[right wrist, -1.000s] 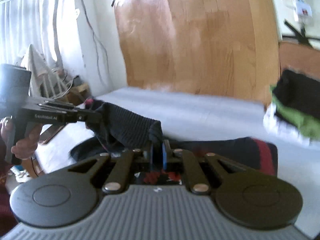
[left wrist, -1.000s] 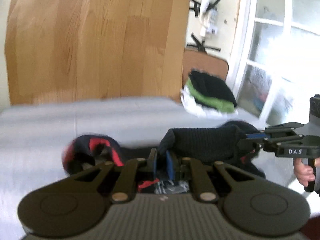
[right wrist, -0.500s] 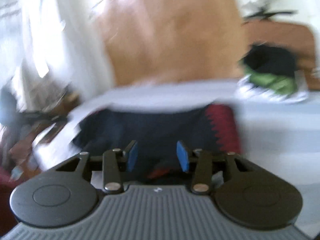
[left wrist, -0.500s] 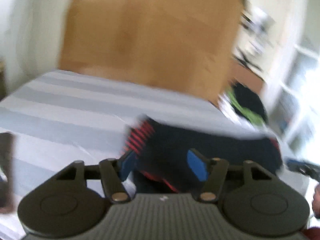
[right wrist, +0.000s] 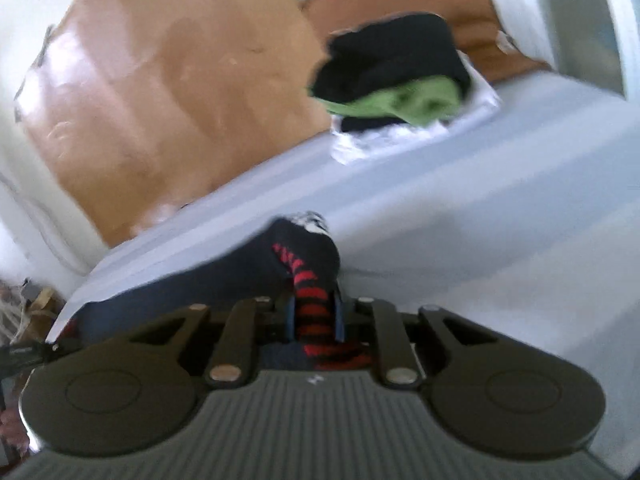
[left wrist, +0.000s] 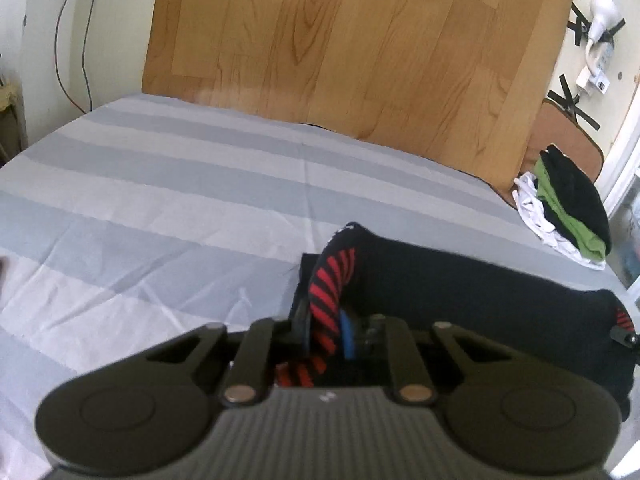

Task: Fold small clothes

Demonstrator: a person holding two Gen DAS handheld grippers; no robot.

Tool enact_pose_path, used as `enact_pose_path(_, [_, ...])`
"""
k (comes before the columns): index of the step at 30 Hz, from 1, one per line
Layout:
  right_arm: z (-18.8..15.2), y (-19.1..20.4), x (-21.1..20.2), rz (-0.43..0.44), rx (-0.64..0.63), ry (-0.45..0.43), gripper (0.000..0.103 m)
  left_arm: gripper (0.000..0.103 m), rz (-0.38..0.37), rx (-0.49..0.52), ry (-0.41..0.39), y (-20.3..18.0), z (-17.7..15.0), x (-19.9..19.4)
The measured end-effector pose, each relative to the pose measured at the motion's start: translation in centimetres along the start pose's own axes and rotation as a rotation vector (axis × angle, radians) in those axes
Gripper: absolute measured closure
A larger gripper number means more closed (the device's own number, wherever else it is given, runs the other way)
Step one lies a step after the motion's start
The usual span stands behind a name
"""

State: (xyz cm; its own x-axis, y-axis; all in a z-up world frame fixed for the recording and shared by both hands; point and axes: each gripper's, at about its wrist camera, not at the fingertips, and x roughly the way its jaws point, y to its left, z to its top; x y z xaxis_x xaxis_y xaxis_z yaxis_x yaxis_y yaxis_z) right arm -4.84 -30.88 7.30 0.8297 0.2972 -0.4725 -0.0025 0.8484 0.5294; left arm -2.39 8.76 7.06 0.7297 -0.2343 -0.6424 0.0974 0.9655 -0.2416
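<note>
Two grippers, each clamping one red-striped end of sock. Left gripper (left wrist: 325, 334): pads pinching sock (left wrist: 460, 280) at striped band. Right gripper (right wrist: 312, 318): pads closing on opposite striped end of sock (right wrist: 280, 264). Spanning between both, low over bed (left wrist: 168, 184); lifting or resting, not telling. Lying further off, at bed's far corner: pile (left wrist: 568, 212) of black, green, white clothes. Standing beyond: headboard (left wrist: 360, 52). Risking, by judgement: thin knit slipping from narrow pads under tension; ends misaligning on meeting, giving skewed fold; right view blurring, suggesting speed, raising slip chance.
</note>
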Motion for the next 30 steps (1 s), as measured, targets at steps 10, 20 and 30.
enact_pose_path(10, [-0.6,-1.6,-5.0,0.141,0.105,0.065,0.041,0.070,-0.023,-0.032,-0.135,0.4,2.3,-6.2])
enact_pose_path(20, [-2.6,-0.4,-2.2,0.157,0.130,0.152,0.041,0.094,-0.469,0.048,0.135,-11.0,2.0,1.0])
enact_pose_path(30, [0.4,5.2,-2.0,0.281,0.074,0.110,0.083,0.097,-0.427,0.115,0.185,-13.3,-0.8,4.2])
